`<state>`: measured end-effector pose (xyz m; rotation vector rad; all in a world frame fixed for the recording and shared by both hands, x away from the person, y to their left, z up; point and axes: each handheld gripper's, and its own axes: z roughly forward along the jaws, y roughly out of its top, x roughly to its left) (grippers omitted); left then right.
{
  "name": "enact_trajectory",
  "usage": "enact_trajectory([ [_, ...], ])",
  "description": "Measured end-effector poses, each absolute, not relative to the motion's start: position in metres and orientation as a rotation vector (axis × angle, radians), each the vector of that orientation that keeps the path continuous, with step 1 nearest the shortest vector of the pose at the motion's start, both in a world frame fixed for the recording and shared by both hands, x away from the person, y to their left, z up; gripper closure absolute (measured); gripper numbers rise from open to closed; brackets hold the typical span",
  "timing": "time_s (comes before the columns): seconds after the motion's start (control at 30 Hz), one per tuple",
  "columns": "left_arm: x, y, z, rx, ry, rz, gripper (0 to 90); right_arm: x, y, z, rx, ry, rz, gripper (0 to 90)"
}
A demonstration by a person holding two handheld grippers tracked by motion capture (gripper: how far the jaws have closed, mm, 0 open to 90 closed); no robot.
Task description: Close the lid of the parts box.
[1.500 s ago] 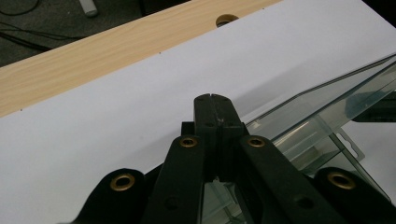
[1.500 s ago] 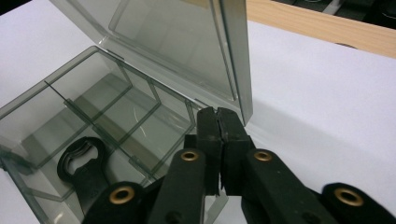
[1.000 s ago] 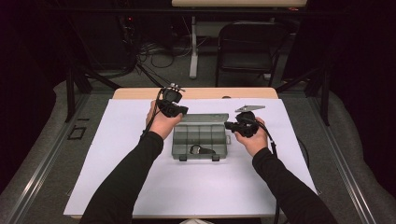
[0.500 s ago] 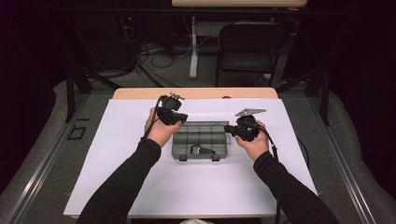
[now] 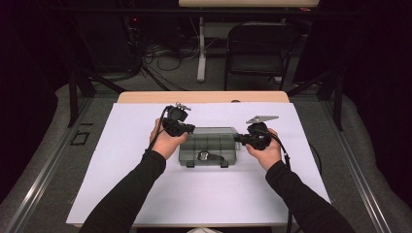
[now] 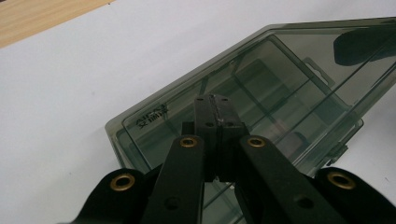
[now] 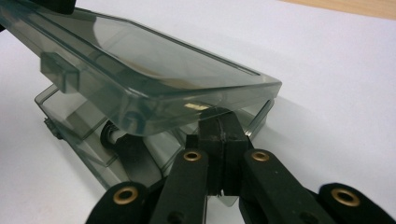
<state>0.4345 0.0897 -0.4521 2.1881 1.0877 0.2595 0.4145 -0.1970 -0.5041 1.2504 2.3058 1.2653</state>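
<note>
Both grippers have closed in on the box mid-table since a second ago. Left gripper, jaws together, presses the lid; right gripper, jaws together, props it half open.

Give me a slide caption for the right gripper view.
Shut right gripper under the raised lid of a smoky compartment box on white paper.
</note>
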Motion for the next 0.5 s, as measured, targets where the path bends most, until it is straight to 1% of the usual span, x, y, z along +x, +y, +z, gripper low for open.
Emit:
enact_trajectory([
  [0.5, 0.427, 0.090, -0.463, 2.189, 1.074, 0.243, 90.0, 0.397, -0.199, -0.505, 1.266, 2.309, 1.257, 90.0],
])
